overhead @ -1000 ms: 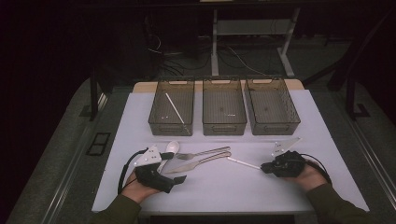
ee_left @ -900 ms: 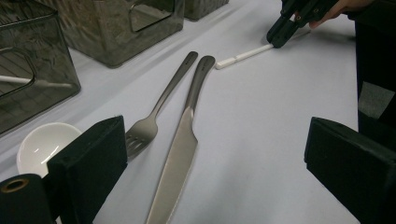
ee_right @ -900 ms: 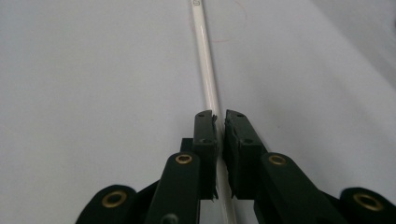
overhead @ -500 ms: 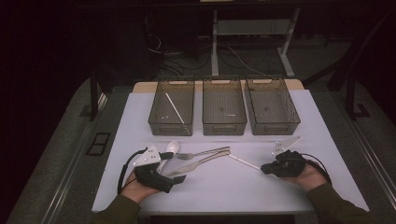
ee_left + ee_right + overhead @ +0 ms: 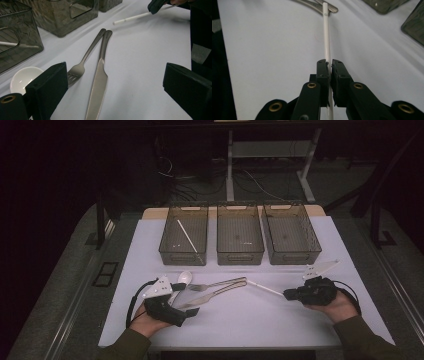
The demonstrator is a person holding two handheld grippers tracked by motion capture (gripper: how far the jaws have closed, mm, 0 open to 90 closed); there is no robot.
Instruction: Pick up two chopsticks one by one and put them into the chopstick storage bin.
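Observation:
A white chopstick [image 5: 326,37] runs from between the jaws of my right gripper [image 5: 329,65], which is shut on it; in the high view the chopstick [image 5: 265,288] points left from the right gripper [image 5: 289,294]. My left gripper [image 5: 192,311] stands open at the front left, its wide-apart jaws framing a steel fork [image 5: 82,65] and knife [image 5: 98,82] lying side by side on the white table. A white spoon [image 5: 25,78] lies just left of them. A second white chopstick [image 5: 189,240] lies in the left bin.
Three dark see-through bins stand in a row at the back: left [image 5: 183,251], middle [image 5: 240,251], right [image 5: 292,251]. The white tabletop [image 5: 250,320] has bare room at the front centre. Dark floor and cables lie beyond the table.
The right gripper has shifted slightly on the table with the chopstick in its jaws. The left hand has kept still.

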